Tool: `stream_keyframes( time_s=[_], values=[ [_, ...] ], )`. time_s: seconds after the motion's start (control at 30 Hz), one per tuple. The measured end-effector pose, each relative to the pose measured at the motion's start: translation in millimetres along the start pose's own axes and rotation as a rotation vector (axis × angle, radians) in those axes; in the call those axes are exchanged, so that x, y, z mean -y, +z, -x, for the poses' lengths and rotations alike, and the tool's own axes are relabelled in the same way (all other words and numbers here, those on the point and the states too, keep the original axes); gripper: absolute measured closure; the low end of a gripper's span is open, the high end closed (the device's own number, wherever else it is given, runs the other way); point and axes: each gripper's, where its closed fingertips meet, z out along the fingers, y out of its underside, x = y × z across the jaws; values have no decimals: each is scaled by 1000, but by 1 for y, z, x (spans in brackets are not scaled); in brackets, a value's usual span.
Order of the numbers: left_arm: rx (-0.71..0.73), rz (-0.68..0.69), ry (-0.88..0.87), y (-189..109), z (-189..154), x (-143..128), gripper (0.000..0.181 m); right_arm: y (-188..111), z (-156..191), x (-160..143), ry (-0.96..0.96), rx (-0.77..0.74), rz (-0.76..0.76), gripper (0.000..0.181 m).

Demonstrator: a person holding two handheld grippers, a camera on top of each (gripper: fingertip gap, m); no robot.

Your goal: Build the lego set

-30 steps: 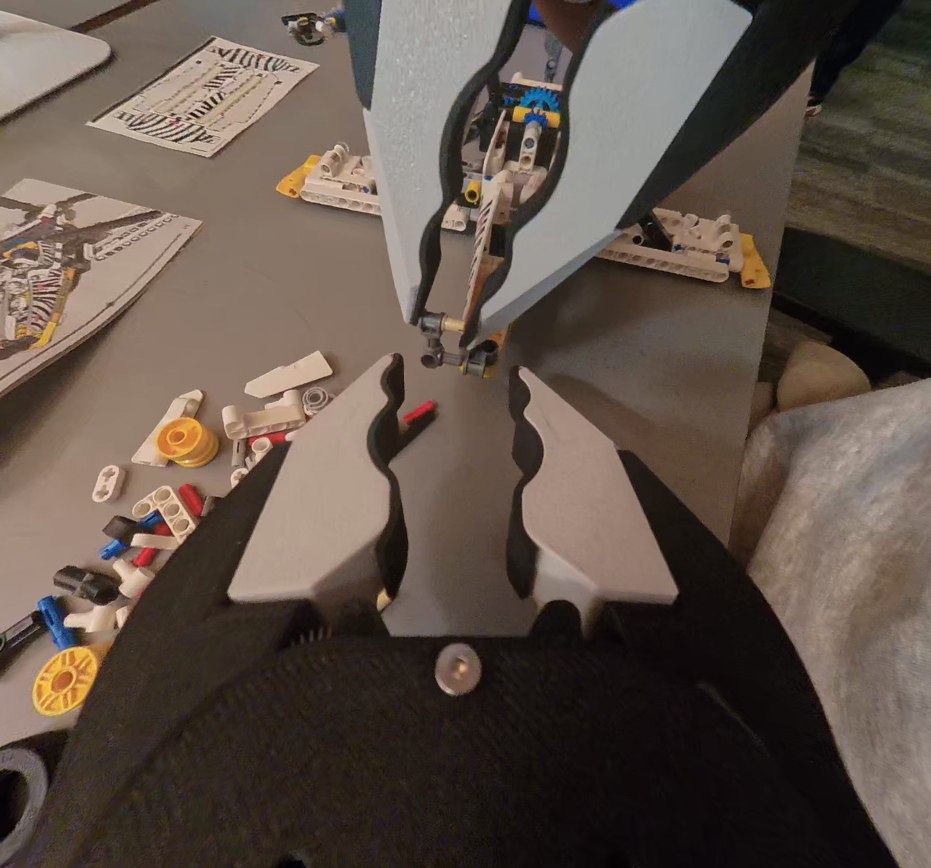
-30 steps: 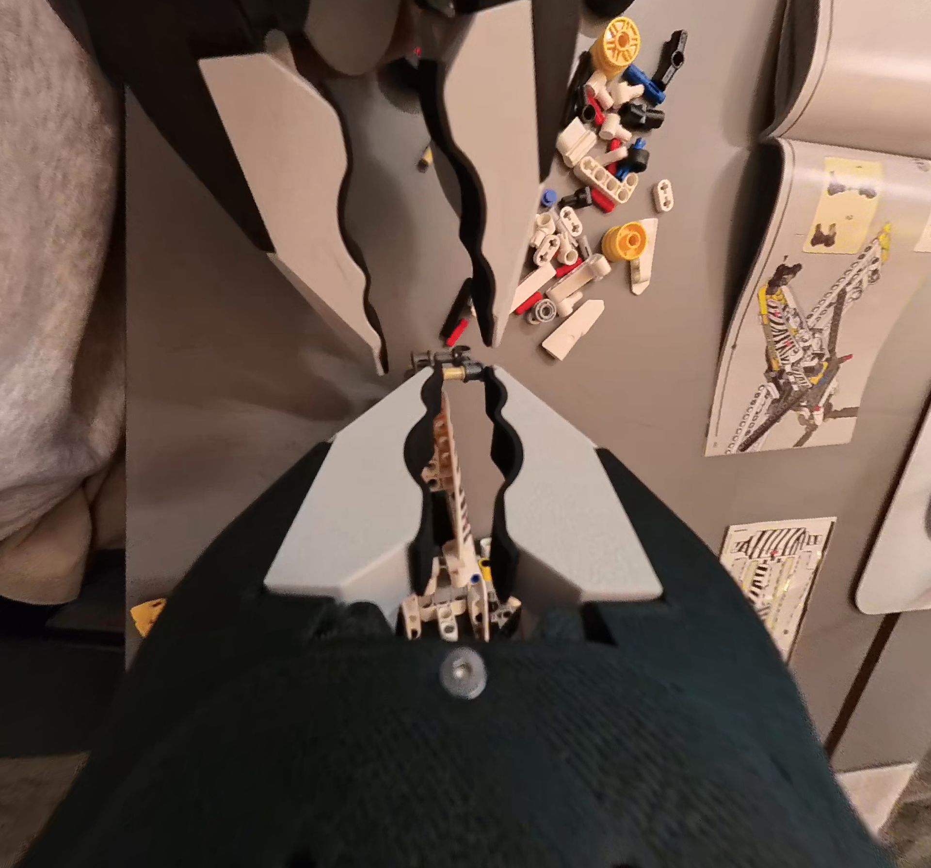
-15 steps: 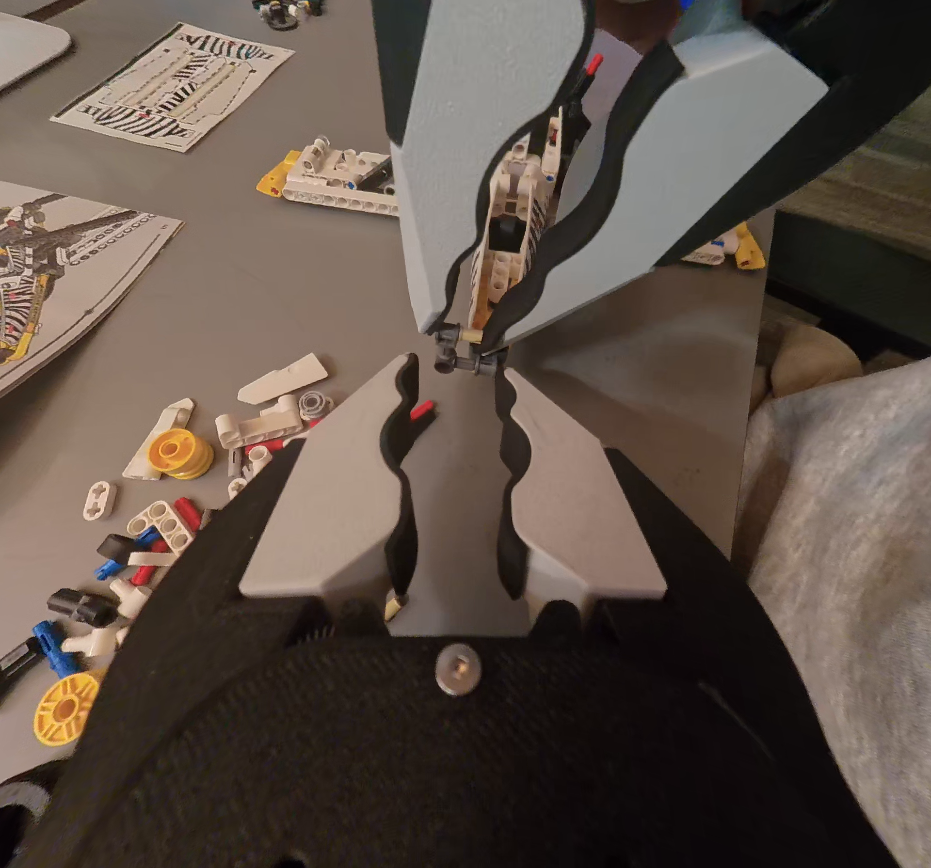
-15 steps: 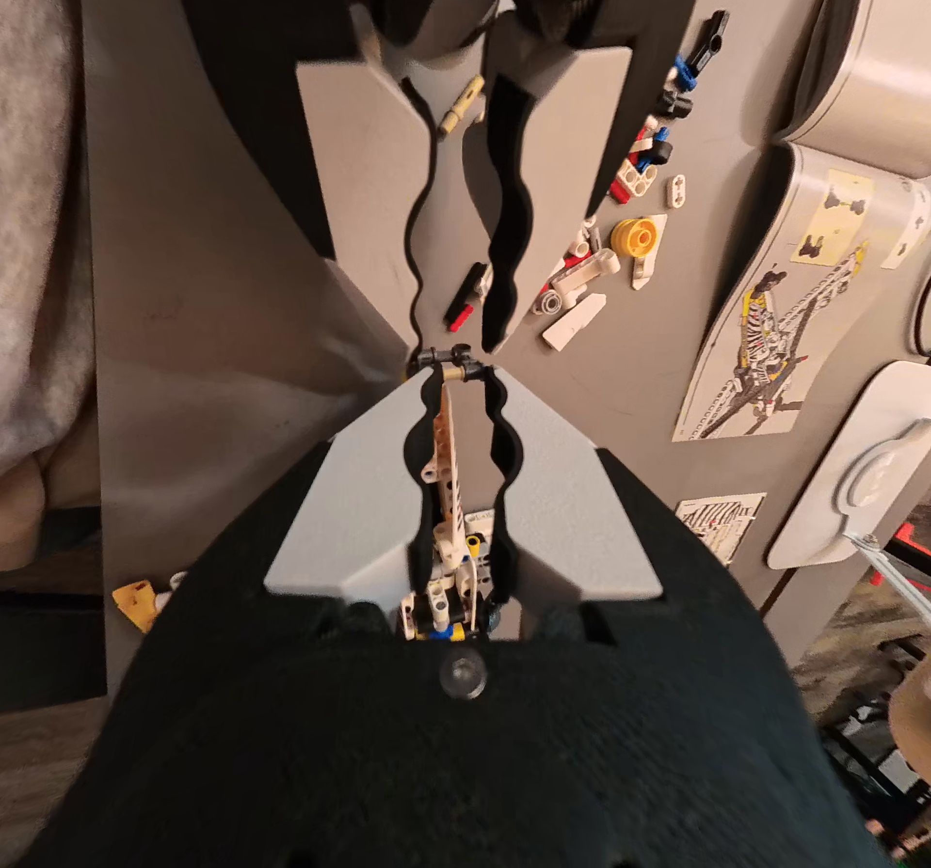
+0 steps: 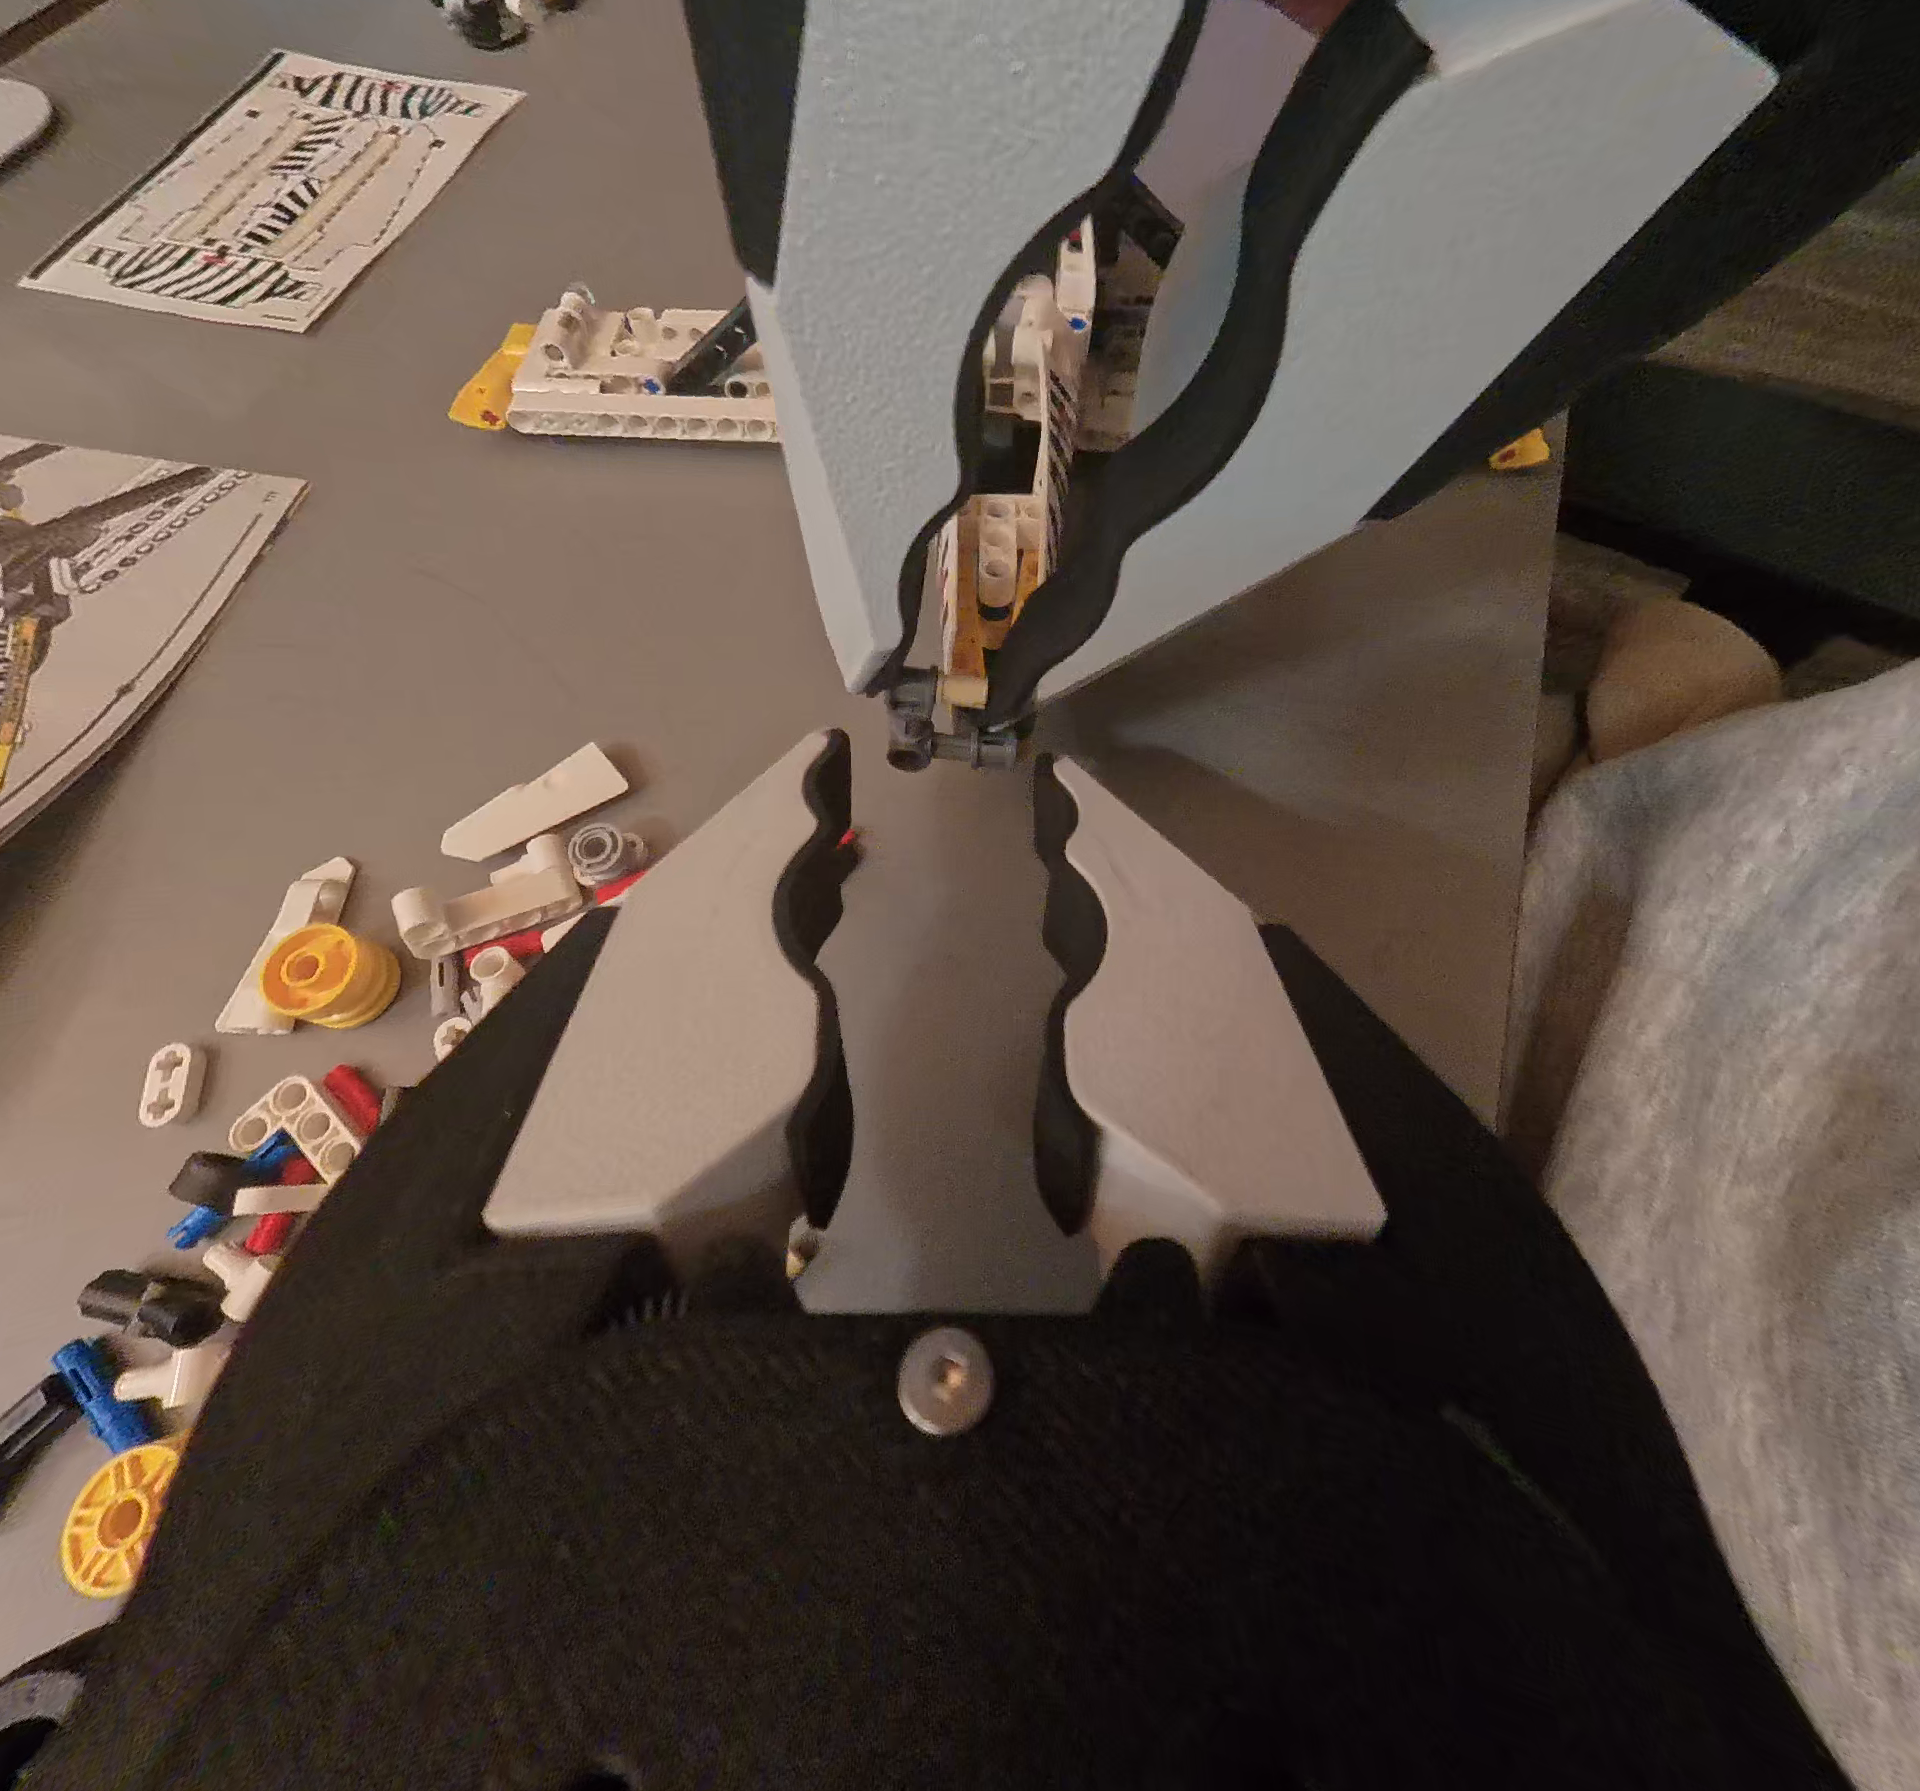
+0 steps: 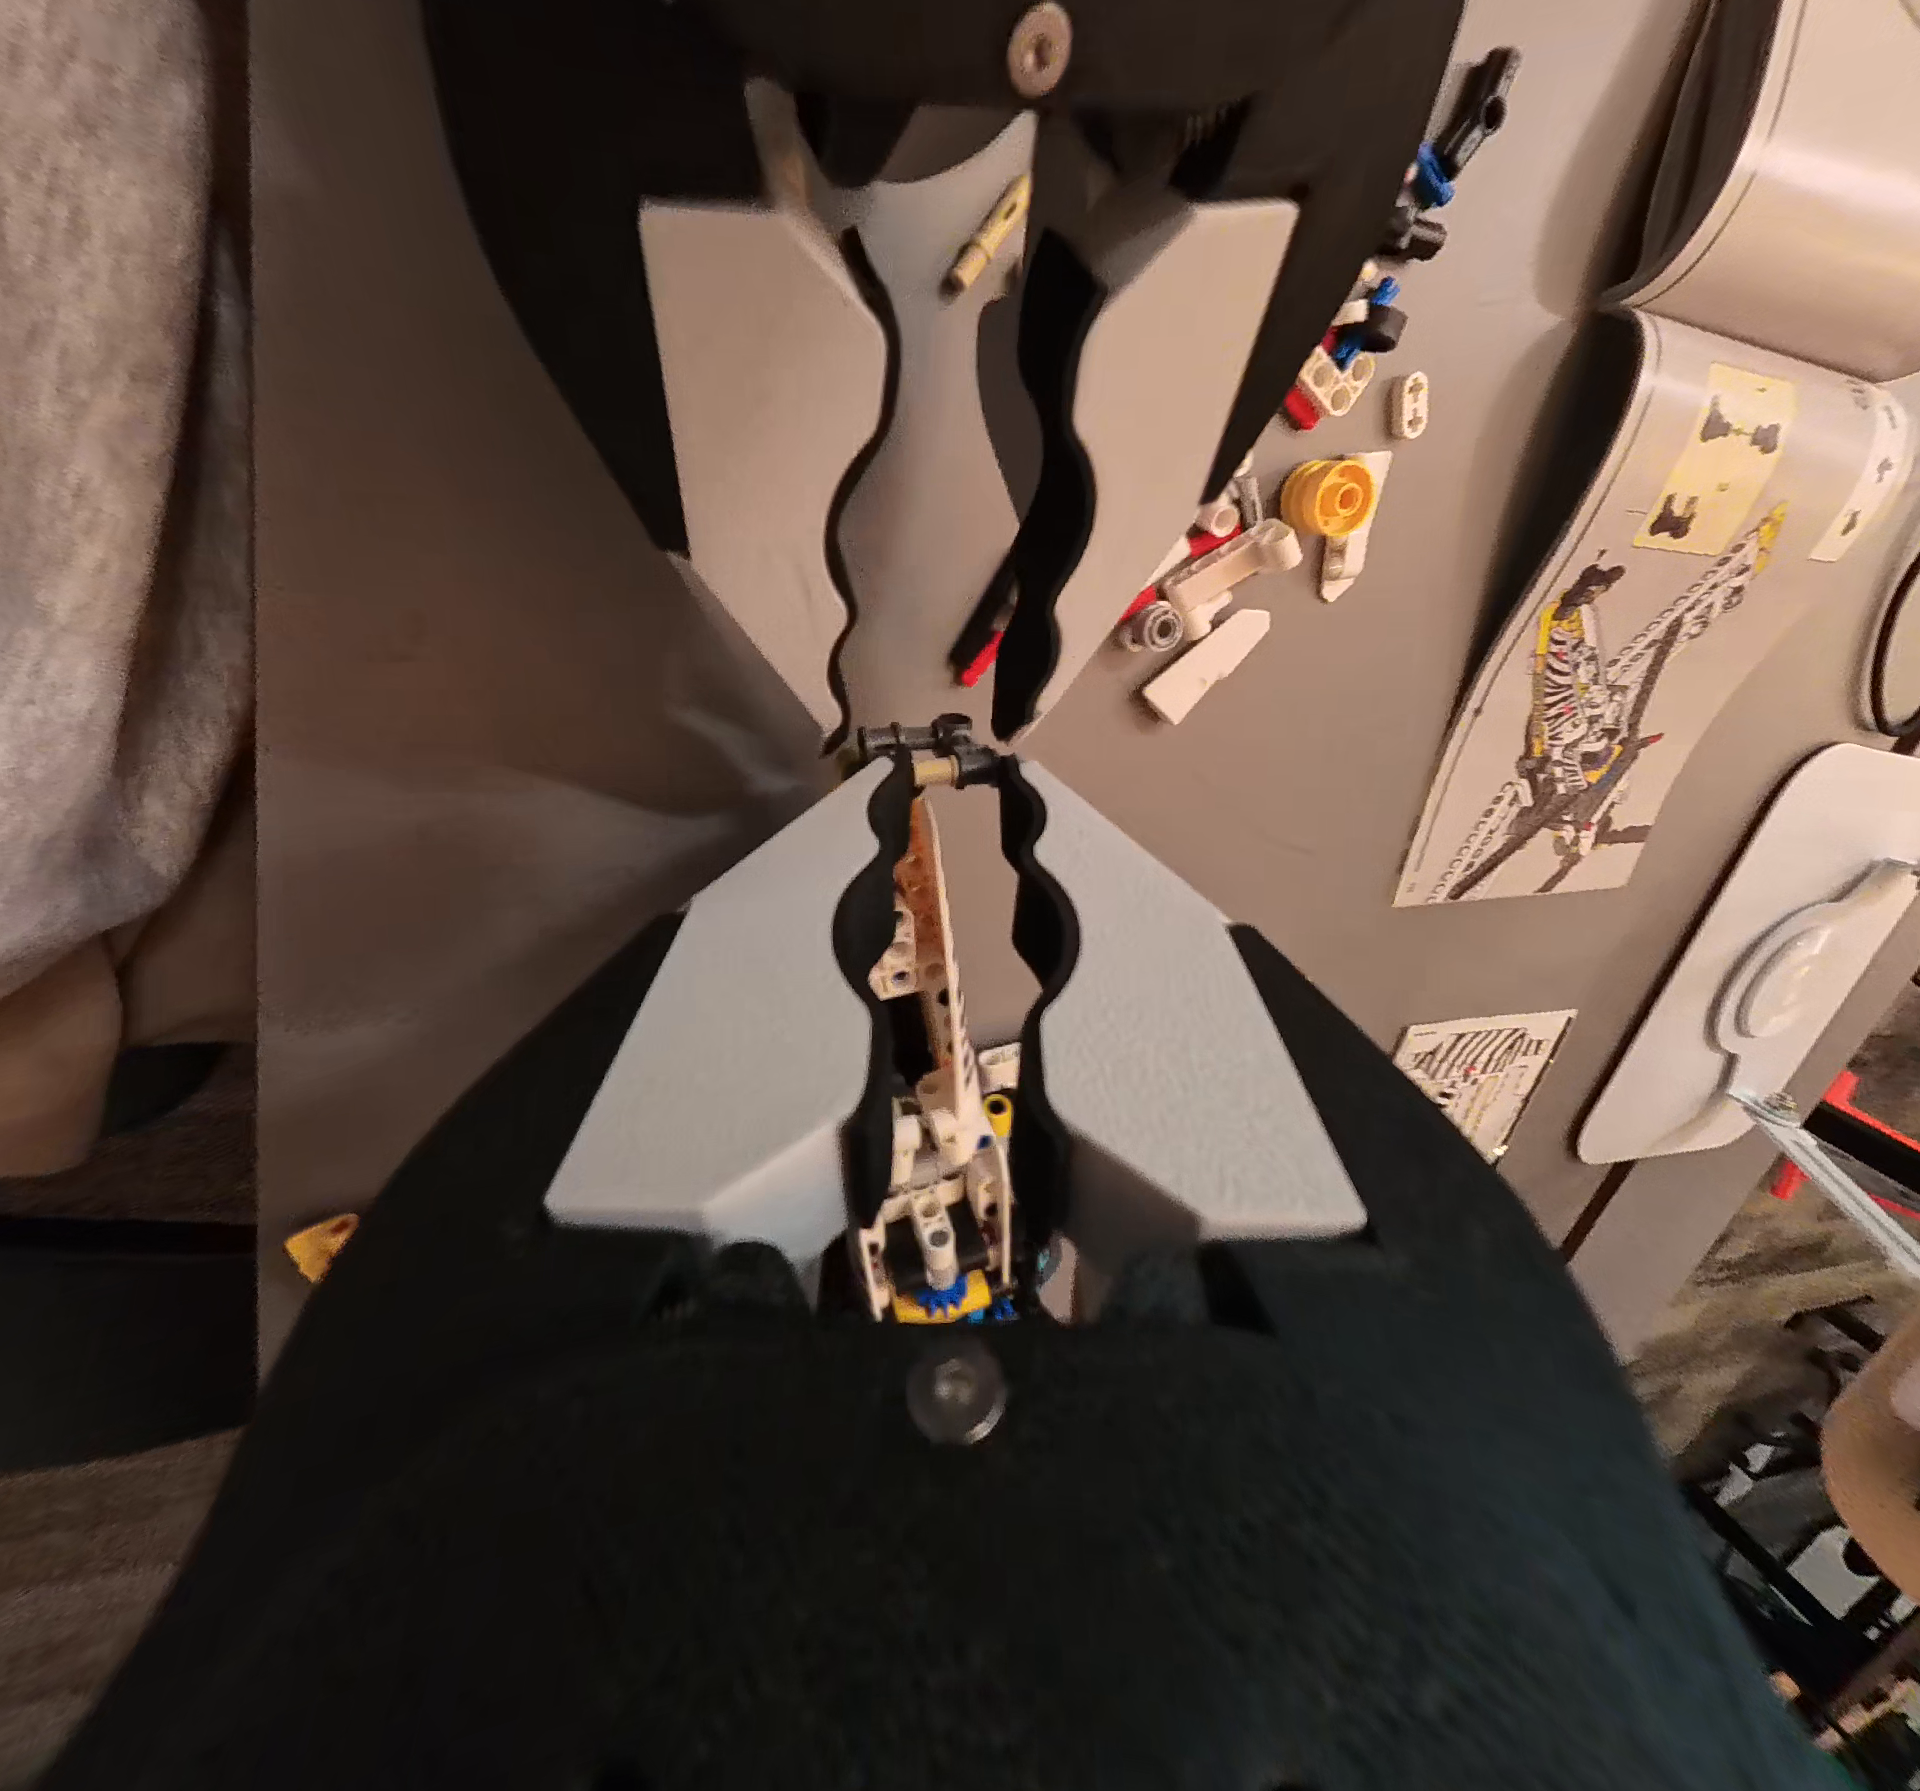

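Grey, matte plastic with wavy black rubber lining forms the fingers of your left gripper point(image 5: 940, 754) in the left wrist view; they stand apart around bare grey tabletop point(image 5: 582, 598), holding nothing. Just past their tips, your right gripper point(image 5: 951, 692) points back at you, clamped on the slim white-and-yellow studded lego assembly point(image 5: 1023, 453), whose small dark grey connector point(image 5: 951, 749) juts from its tips, close to your left fingertips but apart from them. Loose lego pieces point(image 5: 312, 1014), white, red, blue and yellow, lie at the left beside a printed instruction booklet point(image 5: 114, 588).

From the right wrist view, your right gripper point(image 6: 940, 765) squeezes that assembly point(image 6: 935, 1014) lengthwise between its rippled pads, the connector point(image 6: 925, 744) crosswise at the tips. Your left gripper point(image 6: 914, 728) faces it, spread, empty, above a small tan pin point(image 6: 987, 235) on the table.
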Motion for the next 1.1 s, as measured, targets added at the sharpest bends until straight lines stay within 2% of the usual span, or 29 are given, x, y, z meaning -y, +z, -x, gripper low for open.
stream_keyframes(
  time_s=[0.7,1.1],
  values=[
    [-54,2,-52,0,-1,0,148,-1,2,-1,-67,-1,-6,166],
    [-29,3,-1,1,-4,0,157,-1,2,-3,-29,17,7,166]
  ],
)
